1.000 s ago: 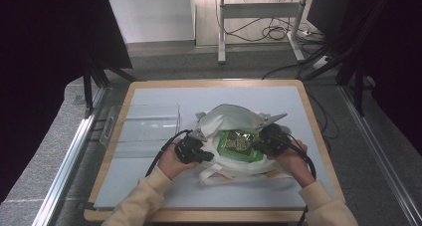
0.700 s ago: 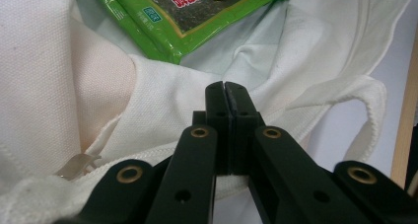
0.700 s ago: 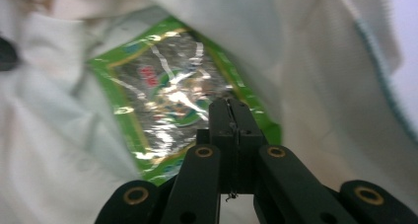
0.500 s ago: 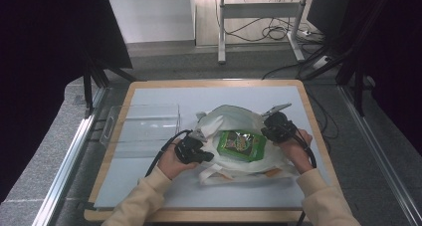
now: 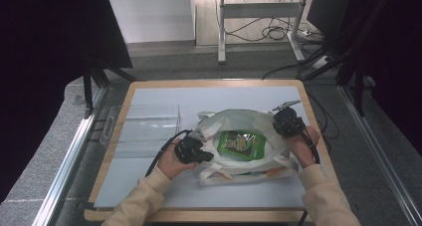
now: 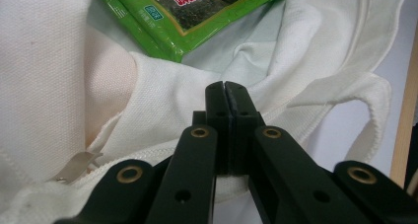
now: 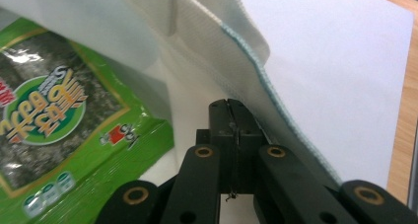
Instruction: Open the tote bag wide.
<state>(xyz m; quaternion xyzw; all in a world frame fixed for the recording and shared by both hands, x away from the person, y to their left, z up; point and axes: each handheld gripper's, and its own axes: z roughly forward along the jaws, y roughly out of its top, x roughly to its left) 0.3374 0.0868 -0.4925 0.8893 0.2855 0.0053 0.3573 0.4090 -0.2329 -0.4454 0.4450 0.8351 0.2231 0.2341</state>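
A white cloth tote bag (image 5: 239,119) lies open-mouthed on the white mat, with a green seaweed packet (image 5: 241,143) lying flat inside it. My left gripper (image 5: 201,136) is shut on the bag's left rim. In the left gripper view the jaws (image 6: 226,86) meet over folded white cloth (image 6: 49,61), with the packet (image 6: 197,12) just beyond. My right gripper (image 5: 275,127) is shut on the bag's right rim and holds the mouth wide. In the right gripper view the closed jaws (image 7: 229,104) sit under the raised bag edge (image 7: 207,31), with the packet (image 7: 59,120) to their left.
A clear plastic tray (image 5: 144,124) stands left of the bag, close behind my left hand. The white mat (image 5: 149,186) covers a wooden table whose edge (image 5: 309,106) runs just right of my right gripper. Cables and a metal stand lie on the floor beyond.
My right gripper has moved to the right and slightly away with the bag rim, widening the mouth and uncovering more of the packet. The left gripper has stayed put.
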